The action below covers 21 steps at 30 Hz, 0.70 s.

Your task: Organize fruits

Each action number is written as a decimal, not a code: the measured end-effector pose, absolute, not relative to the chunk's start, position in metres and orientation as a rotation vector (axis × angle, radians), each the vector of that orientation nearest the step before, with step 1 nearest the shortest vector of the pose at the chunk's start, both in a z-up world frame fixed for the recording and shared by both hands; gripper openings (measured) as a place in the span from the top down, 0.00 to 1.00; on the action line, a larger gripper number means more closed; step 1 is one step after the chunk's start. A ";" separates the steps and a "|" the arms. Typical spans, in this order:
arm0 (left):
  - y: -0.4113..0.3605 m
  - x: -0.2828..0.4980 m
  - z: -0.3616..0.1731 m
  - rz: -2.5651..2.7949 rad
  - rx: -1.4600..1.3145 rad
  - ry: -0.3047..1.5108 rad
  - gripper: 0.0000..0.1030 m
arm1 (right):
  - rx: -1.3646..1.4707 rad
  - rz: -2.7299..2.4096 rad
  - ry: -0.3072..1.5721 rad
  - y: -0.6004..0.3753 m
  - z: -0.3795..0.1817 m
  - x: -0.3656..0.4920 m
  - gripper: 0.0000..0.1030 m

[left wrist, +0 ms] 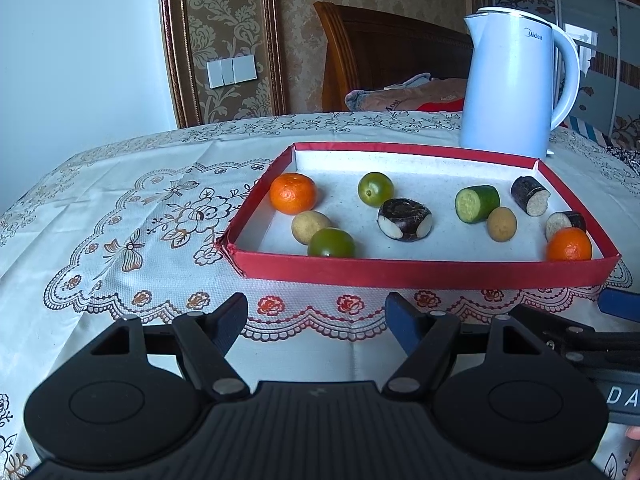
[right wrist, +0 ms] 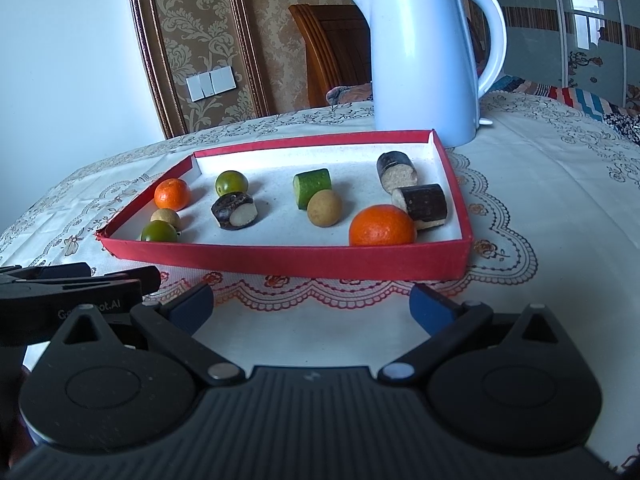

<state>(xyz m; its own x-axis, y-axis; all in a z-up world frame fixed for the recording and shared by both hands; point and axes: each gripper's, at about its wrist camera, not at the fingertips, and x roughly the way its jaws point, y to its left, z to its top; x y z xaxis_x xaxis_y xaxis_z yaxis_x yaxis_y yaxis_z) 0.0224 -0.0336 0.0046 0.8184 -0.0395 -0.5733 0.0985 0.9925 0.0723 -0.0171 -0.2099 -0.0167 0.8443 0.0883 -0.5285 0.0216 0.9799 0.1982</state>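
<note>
Red tray (left wrist: 420,270) holds ten pieces (two oranges (left wrist: 293,193)); both grippers' fingers (left wrist: 234,316) spread.

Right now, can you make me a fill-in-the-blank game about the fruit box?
1. The tray has ___ orange mandarins.
2. The white kettle stands ___ the tray.
3. Both the left claw and the right claw are ___.
4. The cucumber piece is colored ___.

Missing words: two; behind; open; green

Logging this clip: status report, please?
Both tools open, empty: left, right. Fruit all in red tray, untouched. Kettle behind tray, not blocking.
</note>
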 end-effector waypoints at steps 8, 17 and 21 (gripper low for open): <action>-0.034 0.020 0.006 -0.070 0.109 0.576 0.27 | 0.200 0.036 0.567 -0.210 -0.017 -0.017 0.00; -0.035 0.017 0.008 -0.080 0.117 0.554 0.27 | 0.200 0.036 0.566 -0.210 -0.017 -0.017 0.00; -0.037 0.017 0.007 -0.079 0.123 0.552 0.27 | 0.199 0.036 0.567 -0.210 -0.017 -0.017 0.00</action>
